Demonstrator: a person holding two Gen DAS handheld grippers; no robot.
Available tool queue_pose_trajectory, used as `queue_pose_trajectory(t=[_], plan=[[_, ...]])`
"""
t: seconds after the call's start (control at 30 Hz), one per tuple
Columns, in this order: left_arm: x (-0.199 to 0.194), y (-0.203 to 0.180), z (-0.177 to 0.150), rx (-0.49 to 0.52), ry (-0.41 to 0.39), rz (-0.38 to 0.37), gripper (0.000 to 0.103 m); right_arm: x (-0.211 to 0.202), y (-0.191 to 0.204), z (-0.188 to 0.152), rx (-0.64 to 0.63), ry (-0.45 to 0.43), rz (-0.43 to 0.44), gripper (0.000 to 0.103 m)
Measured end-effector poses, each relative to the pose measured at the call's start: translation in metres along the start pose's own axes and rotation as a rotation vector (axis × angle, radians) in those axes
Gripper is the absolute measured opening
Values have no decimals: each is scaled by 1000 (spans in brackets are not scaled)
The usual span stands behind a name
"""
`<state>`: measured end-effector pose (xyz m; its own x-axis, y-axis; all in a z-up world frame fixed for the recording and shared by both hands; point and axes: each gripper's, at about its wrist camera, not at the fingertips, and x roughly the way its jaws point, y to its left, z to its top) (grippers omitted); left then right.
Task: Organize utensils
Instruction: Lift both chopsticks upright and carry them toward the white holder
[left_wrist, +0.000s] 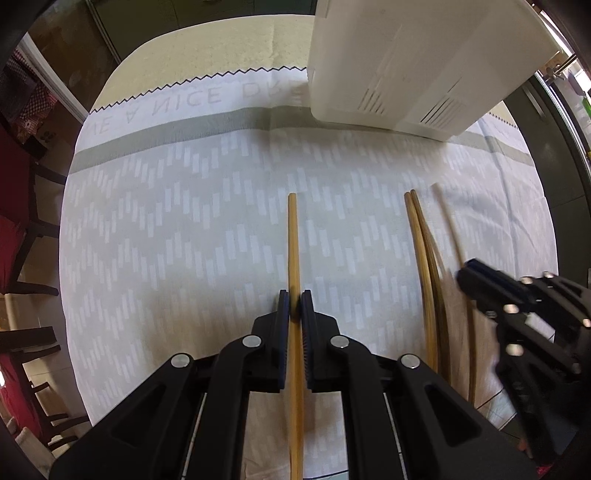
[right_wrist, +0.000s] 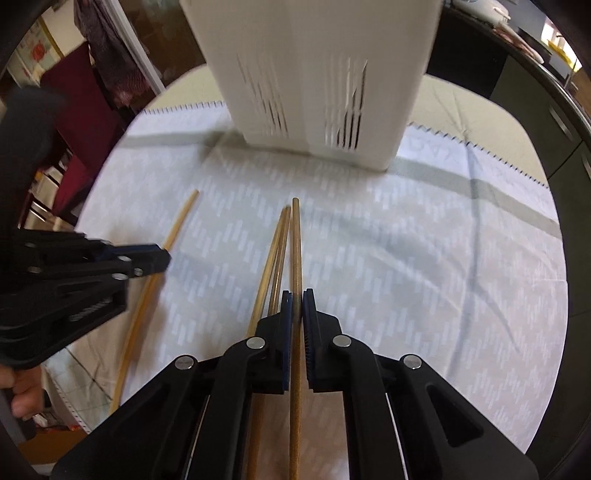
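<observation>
We see left gripper (left_wrist: 294, 304) clamped on one light chopstick (left_wrist: 293, 236), tip pointing toward the far edge of the tablecloth (left_wrist: 184, 221). Just right of it, two darker chopsticks (left_wrist: 421, 236) lie together on the cloth. Right gripper (right_wrist: 296, 306) is clamped on a fourth chopstick (right_wrist: 296, 243), beside that pair. White slotted utensil holder (left_wrist: 399, 66) stands at the cloth's far edge, toward the right, well apart from all sticks
</observation>
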<state>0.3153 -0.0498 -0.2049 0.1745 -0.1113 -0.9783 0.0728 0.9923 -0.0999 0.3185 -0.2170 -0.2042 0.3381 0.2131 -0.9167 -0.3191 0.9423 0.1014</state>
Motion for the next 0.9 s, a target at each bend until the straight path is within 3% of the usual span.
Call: queue_pose_trajectory(t=[0.17, 0.43, 0.63, 0.9], plan=[[-17, 2, 5, 5, -60, -3, 6, -46, -11, -3, 21, -107, 46, 7], [-91, -2, -7, 44, -242, -2, 6, -115, -25, -21, 45, -255, 90, 7], [-127, -6, -32, 61, -334, -4, 6, -141, -24, -37, 39, -302, 87, 7], [-159, -8, -53, 75, -409, 0, 6, -147, -23, -46, 34, -320, 93, 7]])
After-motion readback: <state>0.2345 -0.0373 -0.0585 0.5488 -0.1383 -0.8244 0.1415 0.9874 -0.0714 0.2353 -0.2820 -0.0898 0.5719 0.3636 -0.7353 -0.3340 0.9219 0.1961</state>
